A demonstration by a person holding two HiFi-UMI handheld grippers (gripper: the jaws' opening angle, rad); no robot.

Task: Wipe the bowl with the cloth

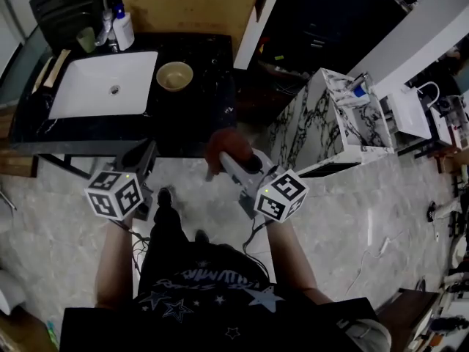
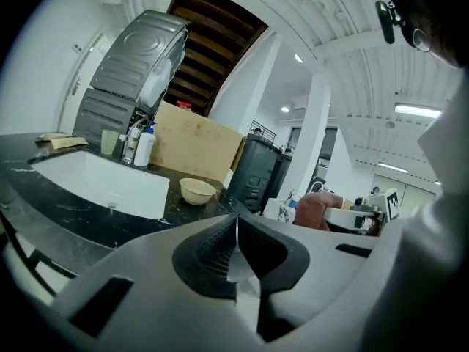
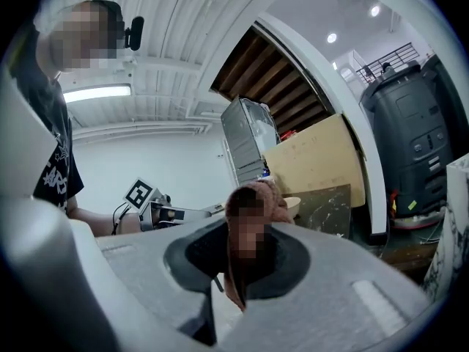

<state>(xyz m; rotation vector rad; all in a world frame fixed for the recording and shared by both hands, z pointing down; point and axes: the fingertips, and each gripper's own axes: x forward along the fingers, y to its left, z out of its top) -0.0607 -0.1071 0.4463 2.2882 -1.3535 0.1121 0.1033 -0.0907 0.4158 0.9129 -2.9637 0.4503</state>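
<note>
A cream bowl (image 1: 175, 75) stands upright on the black counter (image 1: 198, 123), just right of the sink; it also shows as the bowl (image 2: 198, 190) in the left gripper view. My left gripper (image 1: 143, 151) hangs in front of the counter, below the sink, and its jaws (image 2: 236, 229) are shut with nothing between them. My right gripper (image 1: 220, 167) is shut on a reddish-brown cloth (image 1: 229, 147), held below and to the right of the bowl. In the right gripper view the cloth (image 3: 258, 195) bunches up between the pads and hides most of the bowl (image 3: 293, 206).
A white sink (image 1: 102, 85) fills the counter's left part, with a soap bottle (image 1: 123, 29) and a green cup (image 1: 86, 39) behind it. A marble-patterned cabinet (image 1: 330, 123) stands to the right. A cardboard sheet (image 2: 194, 141) leans behind the bowl, beside a black bin (image 2: 253, 174).
</note>
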